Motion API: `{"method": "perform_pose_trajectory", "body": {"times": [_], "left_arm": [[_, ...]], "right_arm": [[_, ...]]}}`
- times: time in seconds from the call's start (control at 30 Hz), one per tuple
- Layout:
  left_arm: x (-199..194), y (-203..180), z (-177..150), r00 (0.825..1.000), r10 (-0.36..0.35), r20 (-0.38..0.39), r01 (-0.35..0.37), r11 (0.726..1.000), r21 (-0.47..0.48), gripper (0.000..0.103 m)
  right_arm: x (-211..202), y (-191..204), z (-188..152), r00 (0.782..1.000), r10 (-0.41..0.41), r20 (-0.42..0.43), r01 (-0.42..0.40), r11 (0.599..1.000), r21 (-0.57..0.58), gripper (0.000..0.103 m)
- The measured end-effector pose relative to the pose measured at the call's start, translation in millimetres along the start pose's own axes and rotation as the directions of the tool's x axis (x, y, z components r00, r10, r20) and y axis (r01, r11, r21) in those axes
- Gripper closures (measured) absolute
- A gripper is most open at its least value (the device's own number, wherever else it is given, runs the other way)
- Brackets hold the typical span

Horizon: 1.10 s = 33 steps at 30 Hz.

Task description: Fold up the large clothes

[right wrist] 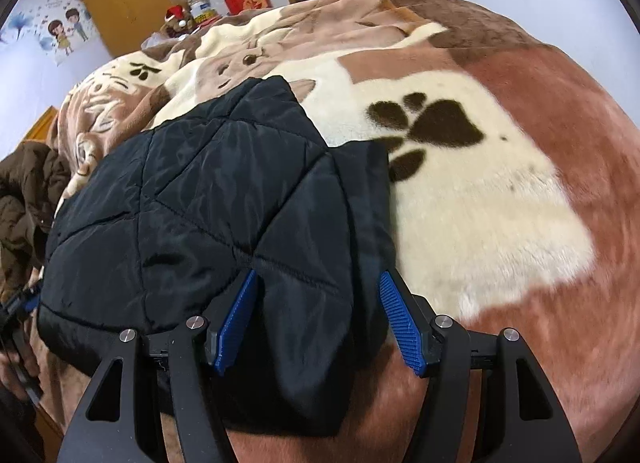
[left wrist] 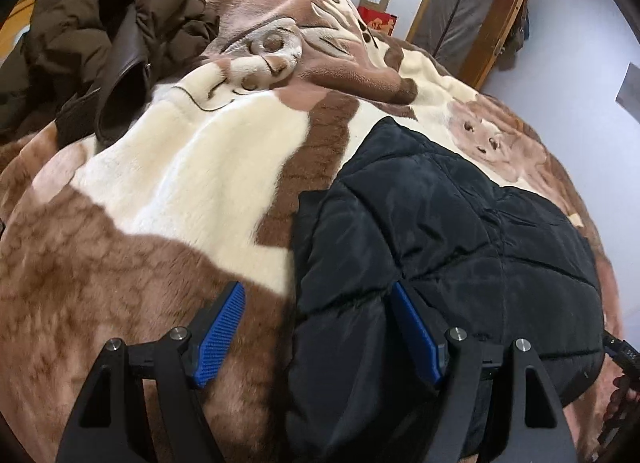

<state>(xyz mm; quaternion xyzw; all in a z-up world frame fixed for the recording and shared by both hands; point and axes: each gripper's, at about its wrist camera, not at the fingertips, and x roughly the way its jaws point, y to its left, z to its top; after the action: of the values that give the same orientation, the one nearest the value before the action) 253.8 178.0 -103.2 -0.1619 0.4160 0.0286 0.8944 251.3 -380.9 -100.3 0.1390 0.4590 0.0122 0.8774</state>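
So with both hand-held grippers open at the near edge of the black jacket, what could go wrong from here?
1. The black quilted jacket is thick and puffy; the right hand-held gripper may pinch only the top layer, so the fold could slip open.
2. The left hand-held gripper straddles the jacket's edge and might catch the plush blanket as well.
3. The brown coat lies nearby and may crowd the stack.

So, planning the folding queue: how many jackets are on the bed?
2: a black quilted jacket near both open grippers, and a brown puffer jacket heaped at the bed's far left. More may lie outside view.
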Motion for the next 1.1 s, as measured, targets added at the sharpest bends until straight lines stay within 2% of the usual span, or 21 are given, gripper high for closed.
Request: {"method": "perform_pose_trajectory", "body": {"times": [0.1, 0.17, 0.2, 0.3, 0.57, 0.7, 0.83, 0.97, 1.1], "left_arm": [[13.6, -0.2, 0.6, 0.999, 0.024, -0.021, -0.024, 1.000, 0.018, 0.025], [32.4, -1.5, 2.5, 0.998, 0.018, -0.055, -0.017, 1.000, 0.018, 0.025], [39.7, -2.4, 3.4, 0.998, 0.015, -0.063, -0.014, 1.000, 0.015, 0.024], [54.3, -5.4, 7.8, 0.997, 0.001, -0.075, -0.002, 1.000, 0.000, 0.024], [78.5, -3.2, 22.2, 0.989, -0.066, -0.132, 0.064, 0.998, -0.022, 0.022], [77.1, 1.9, 11.4, 0.987, -0.099, -0.129, 0.091, 0.993, -0.069, 0.022], [78.4, 4.3, 3.1, 0.984, -0.121, -0.130, 0.113, 0.991, -0.073, 0.022], [91.4, -2.9, 14.6, 0.983, -0.112, -0.146, 0.106, 0.993, -0.047, 0.019], [104.0, -4.5, 24.6, 0.978, -0.134, -0.158, 0.126, 0.990, -0.057, 0.017]], "right_arm": [[4.9, -2.1, -2.9, 1.000, -0.001, -0.010, 0.000, 1.000, -0.005, 0.038], [16.3, -7.5, -1.1, 0.999, -0.003, -0.035, 0.004, 1.000, 0.008, 0.028], [24.5, -13.2, 0.5, 0.999, 0.001, -0.046, 0.000, 1.000, 0.027, 0.026], [37.8, -20.7, 4.2, 0.997, 0.037, -0.068, -0.032, 0.997, 0.075, 0.026], [60.5, -20.7, 22.3, 0.992, 0.077, -0.095, -0.069, 0.994, 0.084, 0.026], [59.2, -24.8, 11.6, 0.987, 0.117, -0.111, -0.102, 0.986, 0.129, 0.026], [56.3, -27.1, -1.4, 0.981, 0.150, -0.127, -0.132, 0.982, 0.136, 0.026], [67.3, -27.9, 11.2, 0.976, 0.170, -0.134, -0.153, 0.980, 0.129, 0.026], [81.5, -20.8, 27.7, 0.974, 0.182, -0.136, -0.168, 0.980, 0.107, 0.026]]}}
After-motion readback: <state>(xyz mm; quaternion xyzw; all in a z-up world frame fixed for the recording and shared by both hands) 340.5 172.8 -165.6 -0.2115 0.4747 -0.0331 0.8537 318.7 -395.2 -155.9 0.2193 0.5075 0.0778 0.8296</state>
